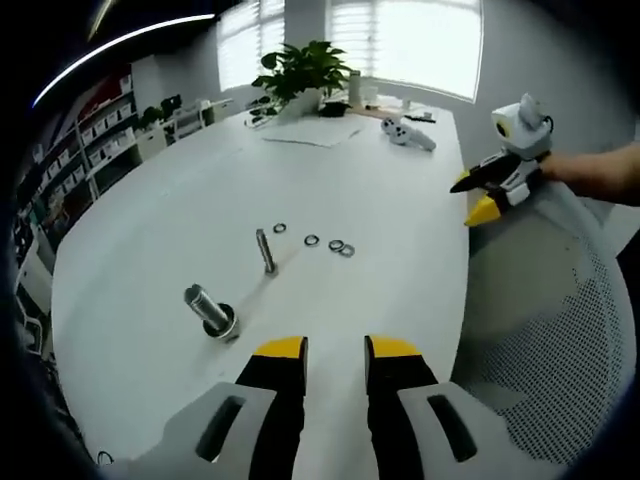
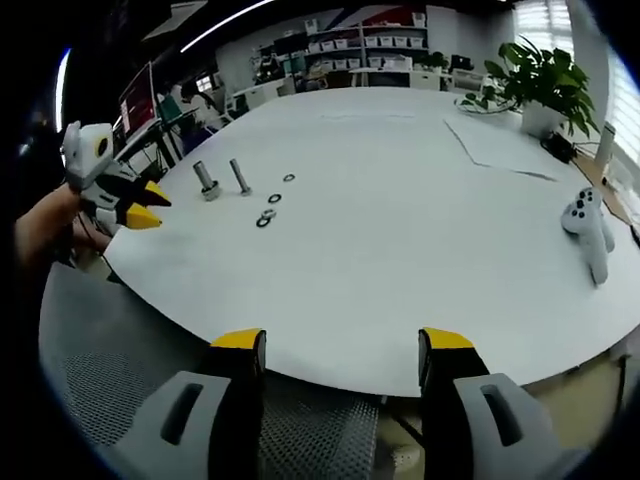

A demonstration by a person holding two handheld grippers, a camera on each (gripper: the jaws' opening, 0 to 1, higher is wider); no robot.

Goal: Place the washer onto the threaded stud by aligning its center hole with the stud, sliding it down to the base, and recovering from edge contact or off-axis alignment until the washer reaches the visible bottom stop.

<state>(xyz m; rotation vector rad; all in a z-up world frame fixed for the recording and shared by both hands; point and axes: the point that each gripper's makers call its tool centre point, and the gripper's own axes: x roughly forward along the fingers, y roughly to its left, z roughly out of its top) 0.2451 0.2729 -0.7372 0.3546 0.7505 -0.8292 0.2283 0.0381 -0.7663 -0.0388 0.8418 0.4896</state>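
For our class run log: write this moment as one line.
phase: before pickup | left gripper: open, empty | right gripper: open, empty | washers: loose on table | threaded stud: bare

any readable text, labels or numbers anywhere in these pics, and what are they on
No text can be read in either view.
The paper sheets on the white table: any print is too small and blurred.
The shelf bins at the back of the room: any labels are too blurred.
The threaded stud, washers and game controller: no markings visible.
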